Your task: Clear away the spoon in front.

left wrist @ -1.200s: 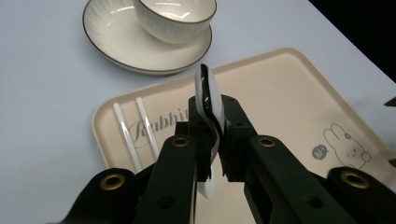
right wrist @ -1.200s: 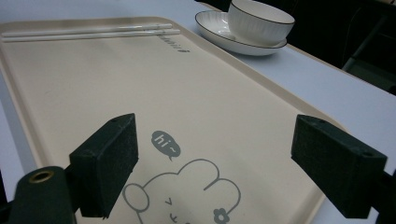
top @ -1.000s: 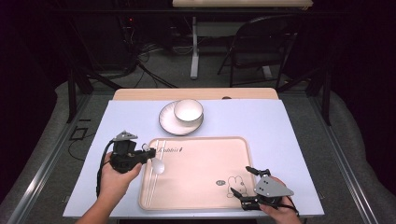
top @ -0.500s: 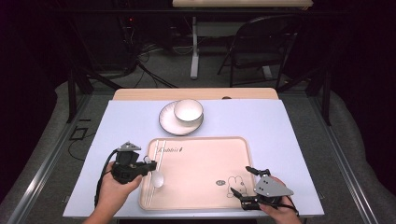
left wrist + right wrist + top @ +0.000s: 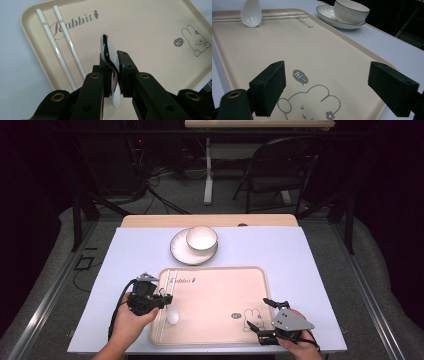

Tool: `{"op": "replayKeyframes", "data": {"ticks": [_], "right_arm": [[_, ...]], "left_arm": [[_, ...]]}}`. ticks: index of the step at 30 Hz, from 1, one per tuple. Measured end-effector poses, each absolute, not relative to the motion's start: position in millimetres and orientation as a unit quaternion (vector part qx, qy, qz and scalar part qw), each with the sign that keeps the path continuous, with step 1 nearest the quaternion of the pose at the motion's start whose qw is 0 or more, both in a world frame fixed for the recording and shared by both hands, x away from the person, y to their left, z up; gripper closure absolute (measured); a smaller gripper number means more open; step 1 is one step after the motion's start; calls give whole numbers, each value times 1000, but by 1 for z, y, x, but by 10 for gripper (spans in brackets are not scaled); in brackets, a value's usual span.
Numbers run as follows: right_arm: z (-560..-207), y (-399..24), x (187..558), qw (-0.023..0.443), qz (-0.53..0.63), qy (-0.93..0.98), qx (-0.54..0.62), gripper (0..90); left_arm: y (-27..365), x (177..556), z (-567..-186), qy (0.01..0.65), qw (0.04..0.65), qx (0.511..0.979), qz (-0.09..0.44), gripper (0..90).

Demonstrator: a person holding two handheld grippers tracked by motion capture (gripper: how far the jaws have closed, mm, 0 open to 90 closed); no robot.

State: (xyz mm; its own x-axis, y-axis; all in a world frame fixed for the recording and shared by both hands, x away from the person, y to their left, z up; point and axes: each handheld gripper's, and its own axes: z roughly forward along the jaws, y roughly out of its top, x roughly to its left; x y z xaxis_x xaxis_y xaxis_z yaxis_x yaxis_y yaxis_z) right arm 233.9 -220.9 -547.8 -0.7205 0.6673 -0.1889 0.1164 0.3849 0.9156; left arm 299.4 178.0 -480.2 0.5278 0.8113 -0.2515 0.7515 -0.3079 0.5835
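My left gripper (image 5: 159,300) (image 5: 113,62) is shut on the handle of a white ceramic spoon (image 5: 109,51). It holds the spoon over the left part of the beige tray (image 5: 220,290), with the spoon's bowl (image 5: 172,316) (image 5: 251,12) pointing down at the tray surface. Whether it touches the tray I cannot tell. Two white chopsticks (image 5: 67,47) (image 5: 277,16) lie along the tray's left edge, just beside the spoon. At the tray's near right corner my right gripper (image 5: 264,319) (image 5: 332,86) stands open over the rabbit drawing (image 5: 312,105), with nothing between its pads (image 5: 270,85).
A white bowl (image 5: 201,240) (image 5: 350,11) sits on a white plate (image 5: 179,251) (image 5: 329,13) just beyond the tray's far edge. The tray rests on a pale blue mat (image 5: 310,265). A chair (image 5: 270,167) and cables are on the floor beyond the table.
My left gripper has carried the spoon nearer the person and lower, so the spoon's bowl now sits down by the chopsticks. The right gripper has stayed put.
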Motion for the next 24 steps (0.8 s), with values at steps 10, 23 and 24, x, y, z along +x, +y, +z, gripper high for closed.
{"op": "replayKeyframes", "data": {"ticks": [10, 23, 24], "right_arm": [[-548, -221, 234, 278, 495, 785, 249, 141], [-548, -220, 234, 278, 495, 785, 247, 141], [-548, -221, 234, 278, 495, 785, 247, 141]], "left_arm": [[175, 312, -487, 495, 335, 799, 60, 769], [170, 341, -511, 527, 345, 775, 54, 749], [168, 344, -514, 529, 345, 773, 51, 742]]}}
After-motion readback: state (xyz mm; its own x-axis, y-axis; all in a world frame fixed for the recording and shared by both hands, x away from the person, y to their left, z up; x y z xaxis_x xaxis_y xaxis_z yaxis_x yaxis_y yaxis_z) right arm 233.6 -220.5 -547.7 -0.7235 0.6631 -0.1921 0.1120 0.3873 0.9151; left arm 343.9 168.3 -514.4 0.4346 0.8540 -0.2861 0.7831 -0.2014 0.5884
